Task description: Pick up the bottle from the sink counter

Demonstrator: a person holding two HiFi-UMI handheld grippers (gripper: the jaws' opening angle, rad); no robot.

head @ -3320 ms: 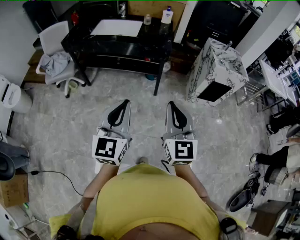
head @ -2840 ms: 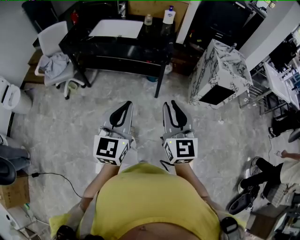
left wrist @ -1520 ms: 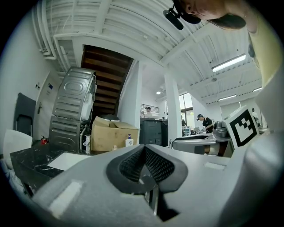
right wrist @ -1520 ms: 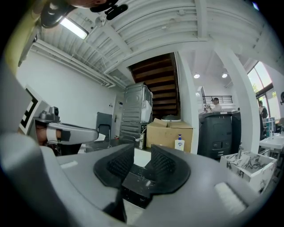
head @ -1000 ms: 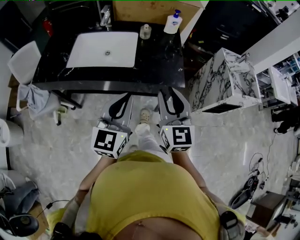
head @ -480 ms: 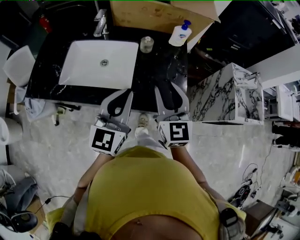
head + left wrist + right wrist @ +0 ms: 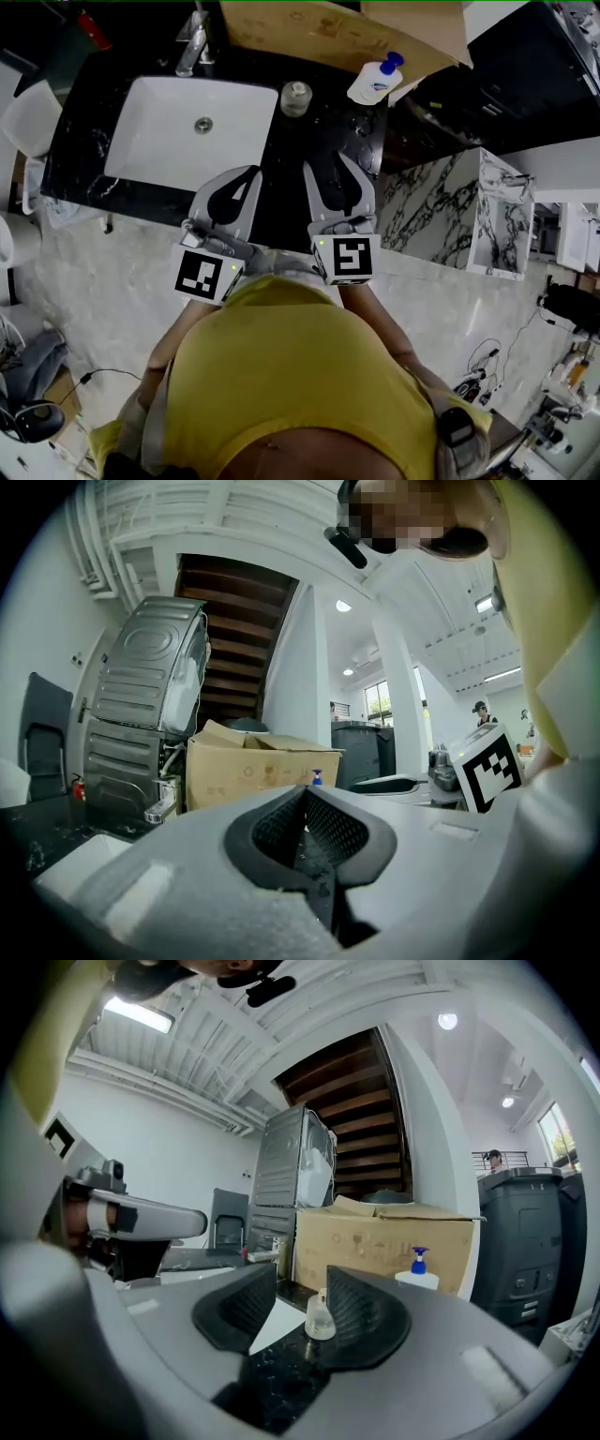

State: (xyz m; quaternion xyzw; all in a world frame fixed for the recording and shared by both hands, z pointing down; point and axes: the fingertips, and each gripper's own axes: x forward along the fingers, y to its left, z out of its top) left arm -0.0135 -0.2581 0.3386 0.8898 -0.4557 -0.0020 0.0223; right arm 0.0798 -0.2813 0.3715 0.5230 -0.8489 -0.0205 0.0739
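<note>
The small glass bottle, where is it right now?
In the head view, the small glass bottle stands on the black counter between the white sink and the pump bottle.

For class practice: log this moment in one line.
right gripper: jaws just opening, empty | left gripper: shut | bottle: on counter, untouched

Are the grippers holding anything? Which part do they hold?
Nothing is held. The left gripper is shut and empty. The right gripper has just been opening; the small clear bottle stands beyond its jaws on the counter, untouched.
</note>
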